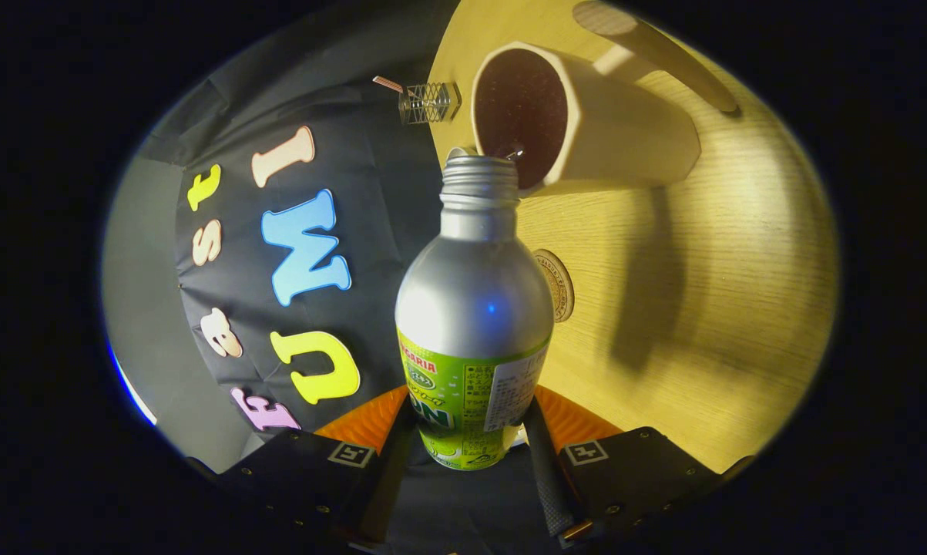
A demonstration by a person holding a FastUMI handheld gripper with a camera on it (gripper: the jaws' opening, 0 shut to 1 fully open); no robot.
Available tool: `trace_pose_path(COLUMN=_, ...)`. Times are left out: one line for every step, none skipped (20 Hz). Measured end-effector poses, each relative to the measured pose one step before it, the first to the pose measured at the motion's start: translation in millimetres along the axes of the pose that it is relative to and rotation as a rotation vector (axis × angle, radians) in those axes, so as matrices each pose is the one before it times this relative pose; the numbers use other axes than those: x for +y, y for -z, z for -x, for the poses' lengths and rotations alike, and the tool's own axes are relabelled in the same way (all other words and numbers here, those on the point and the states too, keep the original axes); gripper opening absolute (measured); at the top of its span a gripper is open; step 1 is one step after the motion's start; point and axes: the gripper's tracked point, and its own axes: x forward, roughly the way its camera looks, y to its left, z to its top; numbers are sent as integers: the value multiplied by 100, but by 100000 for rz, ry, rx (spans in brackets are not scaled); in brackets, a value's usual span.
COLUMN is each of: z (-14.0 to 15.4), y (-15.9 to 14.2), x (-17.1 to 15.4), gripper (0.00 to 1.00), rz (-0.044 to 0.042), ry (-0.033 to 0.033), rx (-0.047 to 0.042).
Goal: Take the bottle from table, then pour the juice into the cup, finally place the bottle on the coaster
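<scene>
The gripper [467,443] clamps the aluminium juice bottle [475,308], one finger pressed to each side of its green-labelled lower body. The bottle's base sits between the fingers and is partly hidden by them. The bottle is lifted off the wooden table [710,308] and tipped over, its bare silver shoulder and threaded neck reaching forward away from the fingers. Its cap is off, and the open mouth [480,162] lies just at the near rim of the cup [586,123].

Just behind the bottle's shoulder, a round coaster [559,284] lies flat on the table; the bottle covers its left part, so only a crescent shows. It is bare and sits between the fingers and the cup.

The pale cup, faceted on the outside, stands on the table beyond the bottle's mouth, its dark inside facing the camera; whether liquid is in it is hard to tell. Beyond the cup a wooden coaster-like disc [648,42] sits near the table's far edge. A small wire object [430,102] stands past the table's edge, too small to identify.
</scene>
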Motion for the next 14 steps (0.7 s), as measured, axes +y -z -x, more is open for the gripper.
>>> trace_pose_path(z=-2, y=68, x=134, gripper=74, rz=-843, ry=-240, rx=94)
trace_pose_path(z=-63, y=32, x=66, gripper=74, rz=-592, ry=-250, rx=179)
trace_pose_path(z=3, y=50, x=45, gripper=74, rz=-256, ry=-82, rx=288)
trace_pose_path(z=-55, y=0, x=-93, gripper=74, rz=-57, ry=42, rx=208)
trace_pose_path(z=50, y=124, x=43, gripper=74, rz=-292, ry=2, rx=443)
trace_pose_path(z=-73, y=-44, x=27, gripper=74, rz=-237, ry=-124, rx=61)
trace_pose_path(z=-72, y=71, x=-31, gripper=74, rz=-200, ry=110, rx=180)
trace_pose_path(z=-17, y=-43, x=-45, gripper=74, rz=-136, ry=54, rx=145)
trace_pose_path(z=77, y=-1, x=54, gripper=74, rz=-317, ry=89, rx=148)
trace_pose_path(z=-73, y=-10, x=-40, gripper=74, rz=-391, ry=64, rx=32)
trace_pose_path(z=99, y=-107, x=139, gripper=74, rz=-465, ry=-169, rx=-58)
trace_pose_path(z=65, y=-50, x=25, gripper=74, rz=-545, ry=-43, rx=24)
trace_pose_path(z=15, y=-20, x=101, gripper=74, rz=-450, ry=-312, rx=-90)
trace_pose_path(z=-5, y=8, x=20, gripper=74, rz=-575, ry=-85, rx=239)
